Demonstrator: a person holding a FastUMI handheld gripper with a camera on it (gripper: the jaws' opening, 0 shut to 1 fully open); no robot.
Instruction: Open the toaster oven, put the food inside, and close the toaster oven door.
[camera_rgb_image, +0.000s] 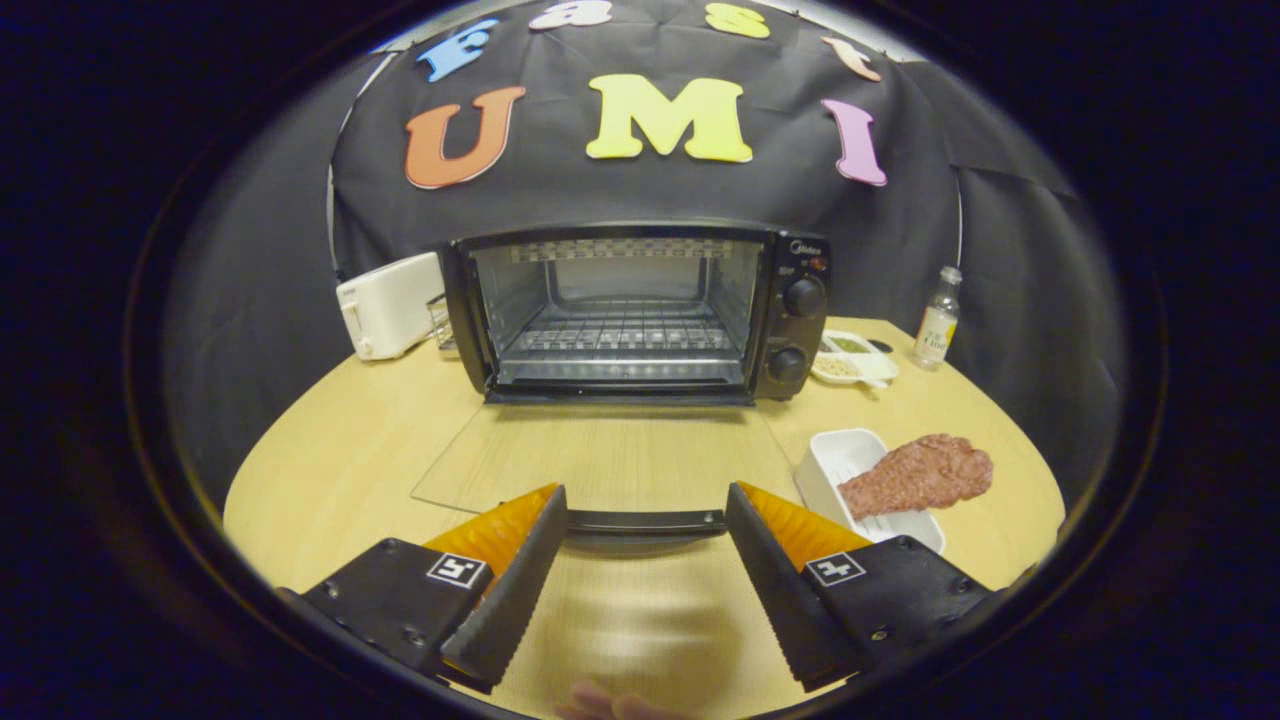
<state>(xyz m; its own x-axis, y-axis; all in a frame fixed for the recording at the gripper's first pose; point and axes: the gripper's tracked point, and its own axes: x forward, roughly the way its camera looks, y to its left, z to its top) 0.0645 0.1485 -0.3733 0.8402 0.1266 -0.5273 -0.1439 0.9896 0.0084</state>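
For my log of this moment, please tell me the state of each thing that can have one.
Toaster oven: open, rack bare.
Oven door: folded down flat on the table, handle between the fingers.
Gripper: fingers open, holding nothing.
Meat: lying over the white tray's rim.
Bottle: upright, capped.

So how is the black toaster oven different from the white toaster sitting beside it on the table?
The black toaster oven is larger and stands open, its glass door folded flat onto the round wooden table, baring a wire rack; the white toaster is smaller and closed-sided. The oven carries two round knobs; the toaster shows none. Both stand at the table's back. The gripper is open, its fingers flanking the door's handle.
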